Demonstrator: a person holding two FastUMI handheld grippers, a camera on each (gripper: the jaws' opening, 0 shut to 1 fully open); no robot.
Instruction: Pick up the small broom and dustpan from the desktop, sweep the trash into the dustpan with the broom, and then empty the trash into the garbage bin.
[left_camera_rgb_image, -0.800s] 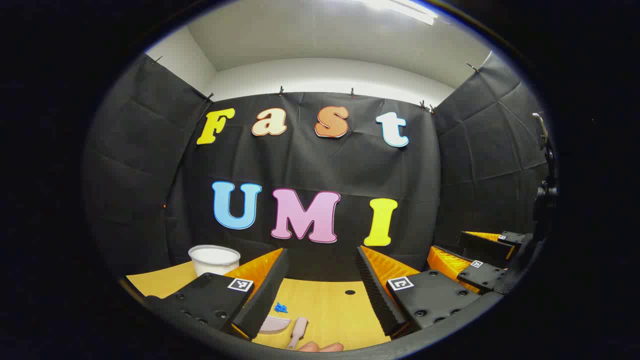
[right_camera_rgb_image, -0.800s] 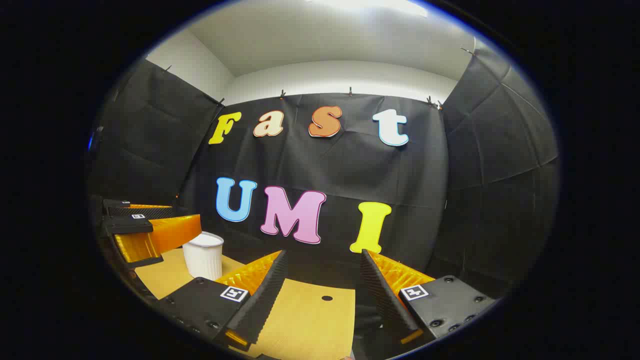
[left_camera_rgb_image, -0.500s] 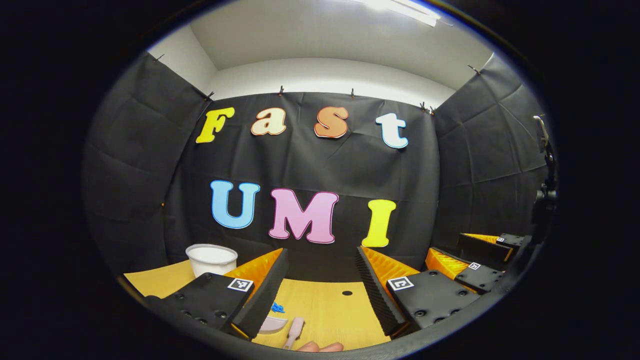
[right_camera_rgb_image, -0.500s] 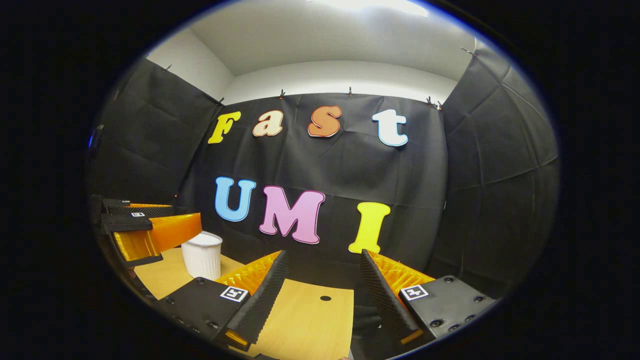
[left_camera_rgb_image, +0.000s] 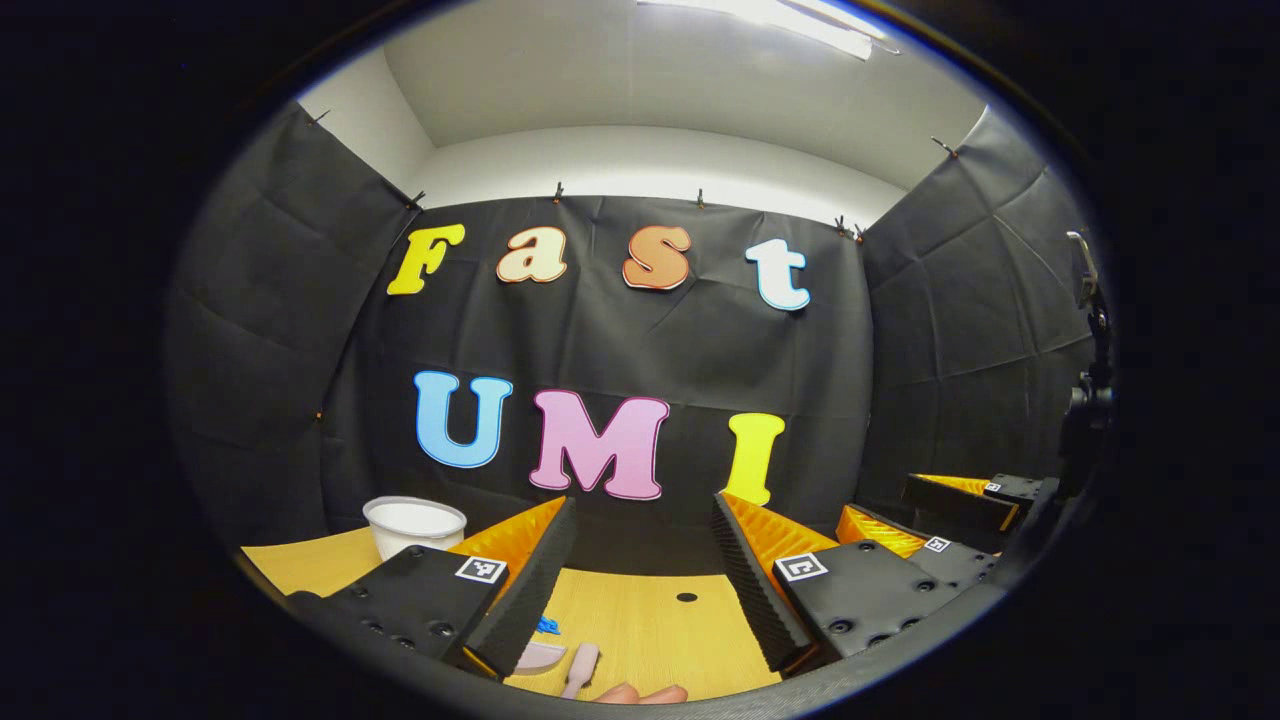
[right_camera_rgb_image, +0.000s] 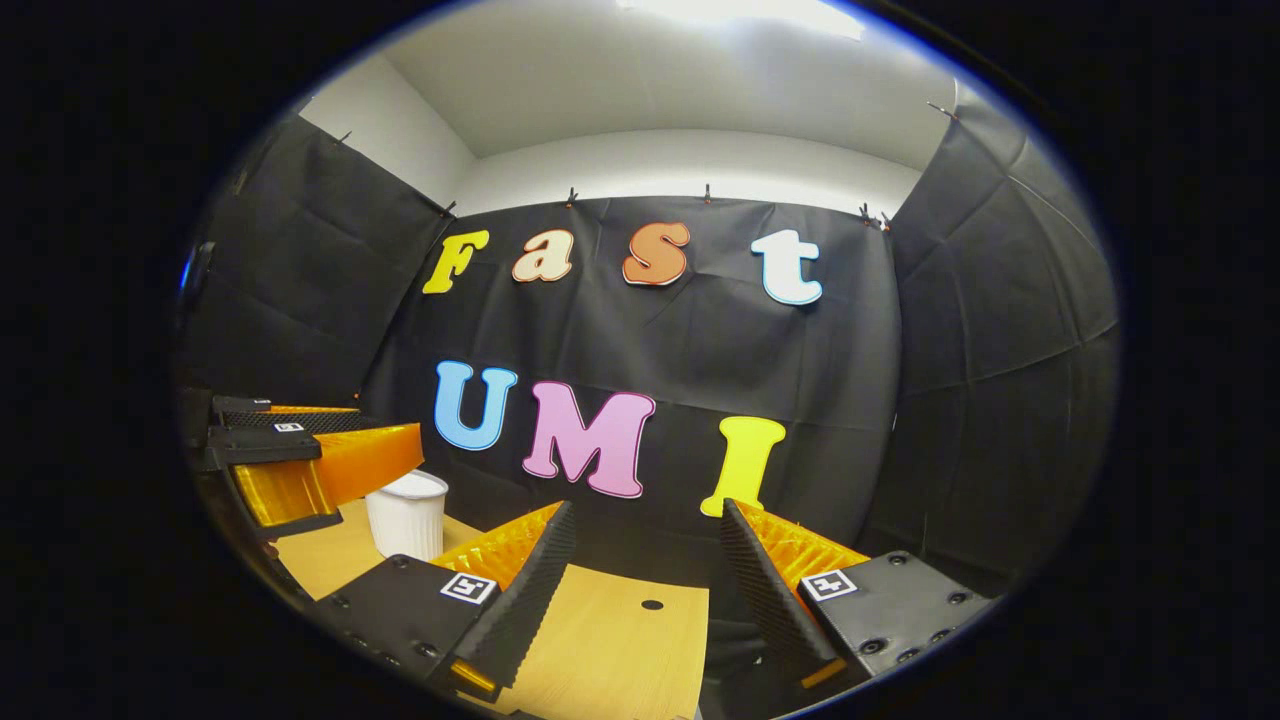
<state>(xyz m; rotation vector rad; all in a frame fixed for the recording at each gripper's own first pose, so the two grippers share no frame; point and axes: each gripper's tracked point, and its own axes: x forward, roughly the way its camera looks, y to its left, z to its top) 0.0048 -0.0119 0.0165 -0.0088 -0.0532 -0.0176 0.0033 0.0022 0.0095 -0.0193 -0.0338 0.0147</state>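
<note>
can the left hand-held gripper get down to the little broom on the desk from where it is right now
Probably yes. The left hand-held gripper is open and holds nothing, and the small broom lies on the desktop just below and ahead of its fingers, beside the dustpan. Nothing stands between them.

Black cloth walls (left_camera_rgb_image: 620, 330), white ceiling (left_camera_rgb_image: 640, 80), wooden desktop (right_camera_rgb_image: 610, 650).

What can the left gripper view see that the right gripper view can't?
The left gripper view has the blue trash, the pale dustpan and the broom lying on the table near its bottom edge, plus the right gripper off to the side. The right gripper view has the left gripper, open, beside the bin. Both have the white garbage bin and the wooden table.
</note>
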